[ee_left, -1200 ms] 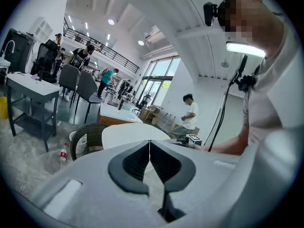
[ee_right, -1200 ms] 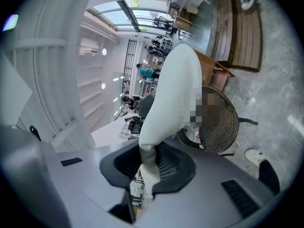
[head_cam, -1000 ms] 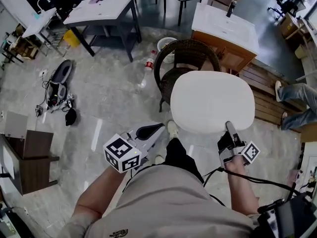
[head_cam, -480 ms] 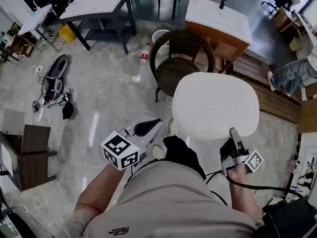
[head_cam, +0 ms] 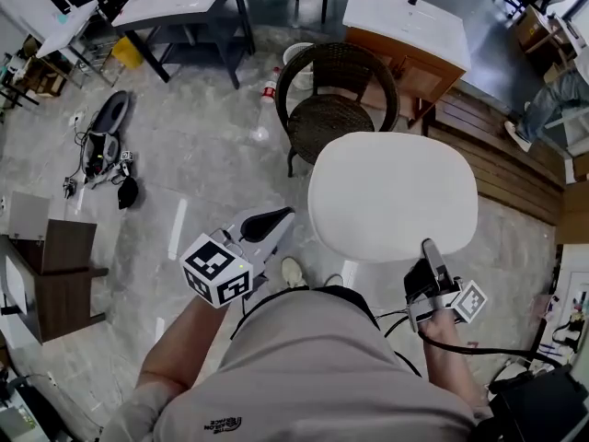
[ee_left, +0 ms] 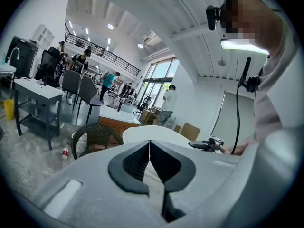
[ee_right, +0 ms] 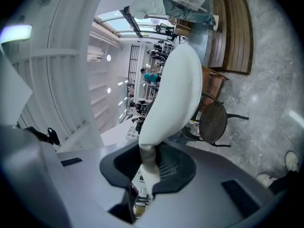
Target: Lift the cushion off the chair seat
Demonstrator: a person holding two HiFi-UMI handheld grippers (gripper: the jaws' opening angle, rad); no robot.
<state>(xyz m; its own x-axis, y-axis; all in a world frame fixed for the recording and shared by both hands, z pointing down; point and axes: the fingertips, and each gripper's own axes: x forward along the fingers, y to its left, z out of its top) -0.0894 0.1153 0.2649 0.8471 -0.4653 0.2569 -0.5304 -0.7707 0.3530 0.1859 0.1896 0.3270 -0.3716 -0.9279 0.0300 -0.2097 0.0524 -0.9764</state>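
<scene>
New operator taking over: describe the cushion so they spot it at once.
Find the dark wicker chair on the grey floor. Nearer the person, the right gripper grips the cushion. Unlike the white tabletops, it is a rounded pad held in mid-air.

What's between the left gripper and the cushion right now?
Nothing but bare floor shows between the left gripper and the cushion in the head view.

One white cushion (head_cam: 393,196), one wicker chair (head_cam: 338,109), one bottle (head_cam: 269,91) on the floor (head_cam: 207,168), and two claws: the left claw (head_cam: 267,223) and the right claw (head_cam: 429,250).
</scene>
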